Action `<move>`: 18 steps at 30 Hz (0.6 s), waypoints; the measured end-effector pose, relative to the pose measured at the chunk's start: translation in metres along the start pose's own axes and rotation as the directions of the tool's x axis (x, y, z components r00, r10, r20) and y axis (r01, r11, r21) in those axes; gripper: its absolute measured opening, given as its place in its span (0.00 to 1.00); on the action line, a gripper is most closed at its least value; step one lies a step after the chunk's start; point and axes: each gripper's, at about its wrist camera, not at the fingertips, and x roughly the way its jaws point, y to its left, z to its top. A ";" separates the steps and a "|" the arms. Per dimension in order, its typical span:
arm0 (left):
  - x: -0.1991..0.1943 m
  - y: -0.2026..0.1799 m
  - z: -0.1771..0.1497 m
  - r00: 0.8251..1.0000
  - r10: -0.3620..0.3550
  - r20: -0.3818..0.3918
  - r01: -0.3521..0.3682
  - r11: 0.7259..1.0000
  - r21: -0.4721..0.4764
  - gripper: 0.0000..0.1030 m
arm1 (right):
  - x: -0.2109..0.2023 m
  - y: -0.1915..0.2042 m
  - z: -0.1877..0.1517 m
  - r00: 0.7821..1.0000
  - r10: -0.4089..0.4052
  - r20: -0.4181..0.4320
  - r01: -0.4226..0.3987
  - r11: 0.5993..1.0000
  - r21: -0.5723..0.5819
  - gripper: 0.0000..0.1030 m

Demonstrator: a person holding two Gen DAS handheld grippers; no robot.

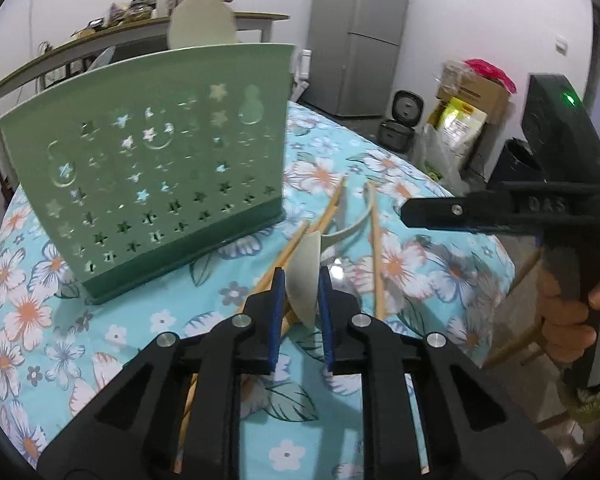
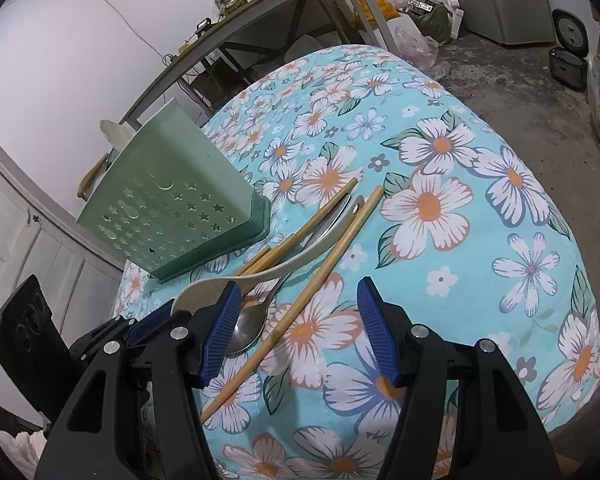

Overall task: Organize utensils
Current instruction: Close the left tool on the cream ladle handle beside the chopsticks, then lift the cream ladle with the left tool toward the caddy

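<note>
A green star-punched utensil holder [image 1: 148, 168] [image 2: 172, 208] stands upright on the floral tablecloth [image 2: 460, 280], with a cream spoon [image 1: 202, 20] sticking out of its top. My left gripper [image 1: 301, 278] [image 2: 172, 312] is shut on the bowl of a second cream spoon [image 1: 304, 300] [image 2: 268, 274], held on edge just right of the holder. Under it lie several wooden chopsticks [image 1: 376, 256] [image 2: 300, 292] and a metal spoon [image 2: 252, 324]. My right gripper [image 2: 300, 332] [image 1: 460, 212], held by a hand [image 1: 564, 312], hovers open over the metal spoon and one chopstick.
The round table's edge falls away to a concrete floor on the right. Beyond it stand a grey fridge [image 1: 372, 36], a rice cooker [image 1: 404, 120] and boxes with bags [image 1: 468, 108]. A cluttered side table [image 1: 140, 28] runs behind the holder.
</note>
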 end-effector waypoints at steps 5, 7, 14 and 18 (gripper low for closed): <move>0.007 0.000 -0.004 1.000 0.015 -0.025 -0.015 1.000 0.007 0.15 | 0.000 0.000 0.000 1.000 0.000 0.001 0.000 1.000 0.001 0.57; 0.013 -0.003 -0.005 0.999 0.018 -0.034 -0.017 1.000 0.007 0.15 | -0.001 -0.001 0.000 1.000 0.000 0.003 0.000 1.000 0.002 0.57; 0.025 -0.007 -0.008 0.998 0.044 -0.039 -0.043 0.999 0.017 0.12 | -0.003 -0.003 -0.002 1.000 -0.002 0.007 0.002 1.000 0.007 0.57; 0.019 -0.007 -0.004 0.998 0.067 -0.003 -0.067 0.998 0.007 0.09 | -0.007 0.003 -0.004 1.000 -0.009 0.022 0.010 0.999 -0.035 0.57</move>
